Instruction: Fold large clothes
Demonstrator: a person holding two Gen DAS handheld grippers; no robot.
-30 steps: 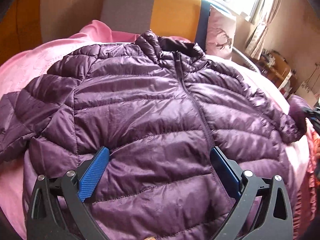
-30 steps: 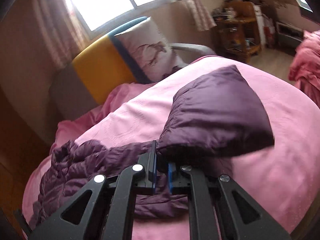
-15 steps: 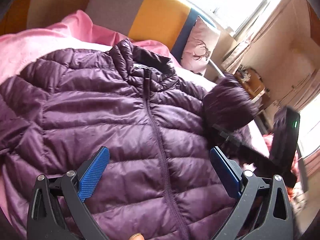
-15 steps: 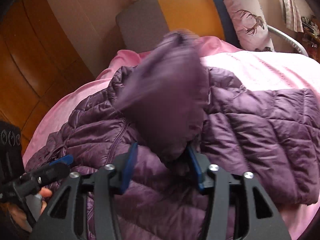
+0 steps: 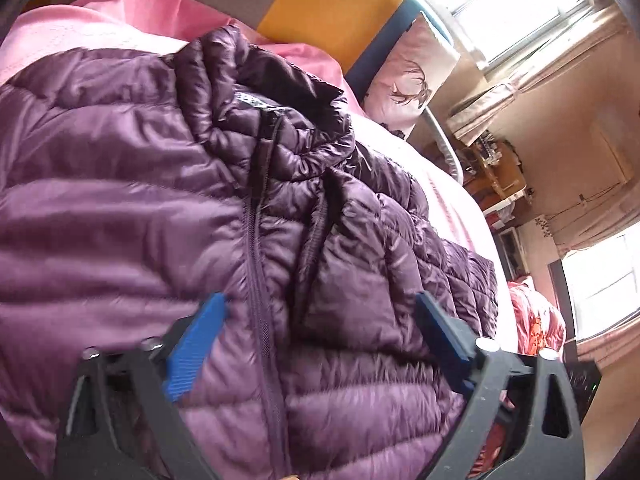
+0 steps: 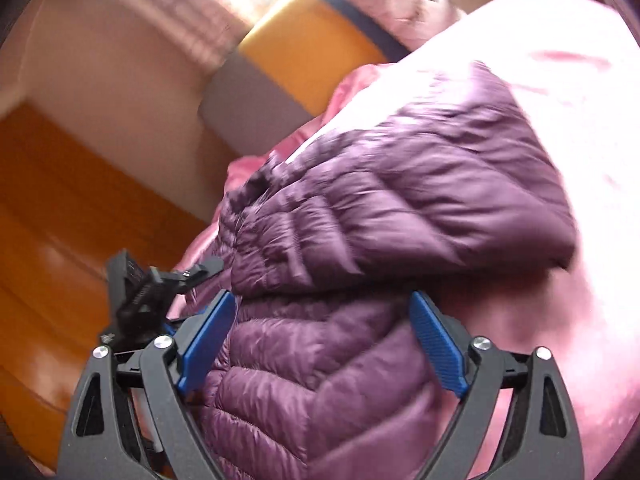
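scene: a purple down jacket (image 5: 168, 200) lies front-up on a pink bed (image 6: 580, 80), zip closed, collar toward the headboard (image 5: 328, 12).
jacket's place: it covers the middle of the bed, its long axis running from the foot edge up to the headboard; one sleeve (image 5: 360, 240) lies folded across the chest, its cuff end just beside the zip.
left gripper (image 5: 316, 340): it hovers over the lower chest, its fingers (image 5: 192, 344) wide apart and closing, one on either side of the zip; padded cloth sits between them, but no pinch shows.
right gripper (image 6: 320, 344): its fingers (image 6: 436, 344) are spread and opening, with the quilted body below and between them; they clamp nothing. the view is blurred.
key relation: the folded sleeve lies ahead of both pairs of fingers, toward the collar; the unfolded side stretches off to the left in the left wrist view, so the left hand looks the nearer one for that half.
step in hand, as judged: one sleeve looks folded in and let go, the other side not yet done.
around: a deer-print pillow (image 5: 412, 80) against the headboard, a window (image 5: 520, 8) and curtain beyond, cluttered shelves (image 5: 496, 176) past the far side edge of the bed.
in the way: nothing rests on the jacket; the puffy fill may spring the fold back open.
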